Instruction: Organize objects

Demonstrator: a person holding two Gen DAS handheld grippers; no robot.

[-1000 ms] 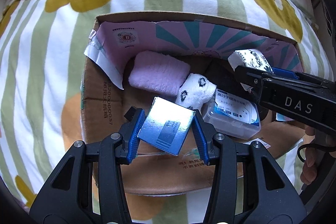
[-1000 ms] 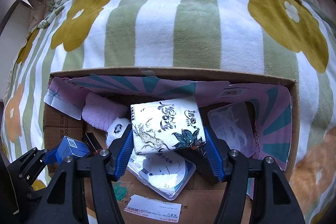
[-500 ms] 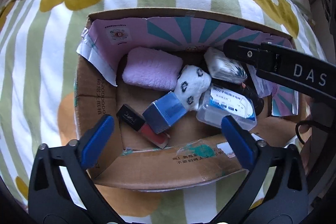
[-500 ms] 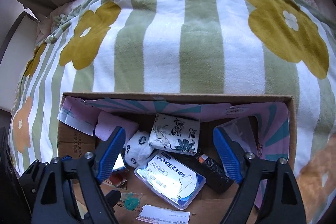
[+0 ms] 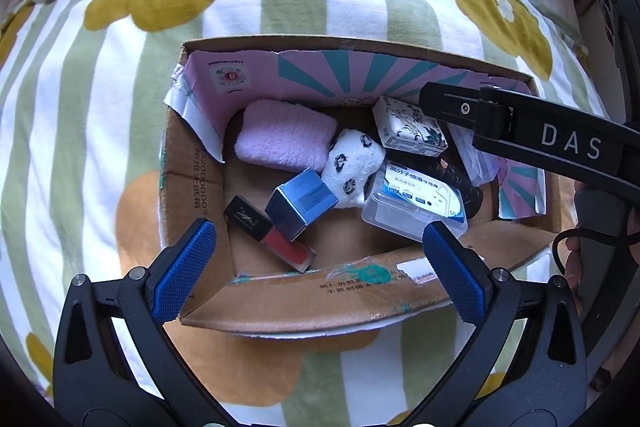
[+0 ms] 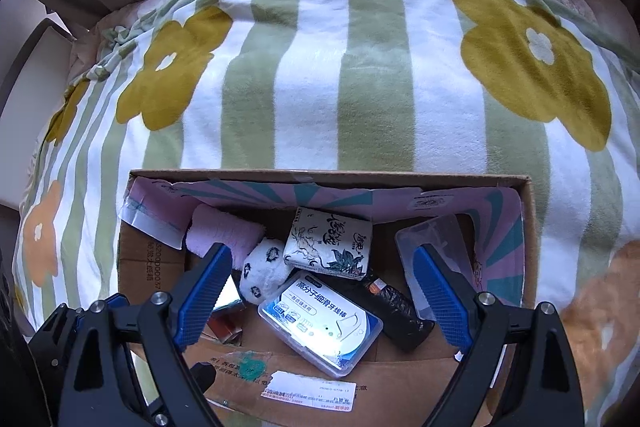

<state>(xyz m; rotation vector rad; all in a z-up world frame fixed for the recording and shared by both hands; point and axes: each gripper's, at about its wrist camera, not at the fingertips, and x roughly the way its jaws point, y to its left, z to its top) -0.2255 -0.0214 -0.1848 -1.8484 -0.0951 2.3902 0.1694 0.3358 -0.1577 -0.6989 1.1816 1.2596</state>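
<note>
Left gripper (image 5: pixel 316 261) and right gripper (image 6: pixel 322 297), both spread wide and holding nothing, above the near edge of a cardboard box (image 5: pixel 280 303) on a striped floral blanket (image 6: pixel 360 87). Inside the box: blue carton (image 5: pixel 300 203) touching a lipstick (image 5: pixel 276 235) near the left wall; tissue pack (image 6: pixel 328 243) toward the far wall, beside a spotted plush (image 6: pixel 262 273); floss-pick case (image 6: pixel 320 323) nearest the right gripper.

Daylight was bright and even. Glare washed out the floss case lid (image 6: pixel 320 323). The box (image 5: pixel 280 307) interior sat in soft shadow. Fisheye bending and dark vignetting marked all edges.
</note>
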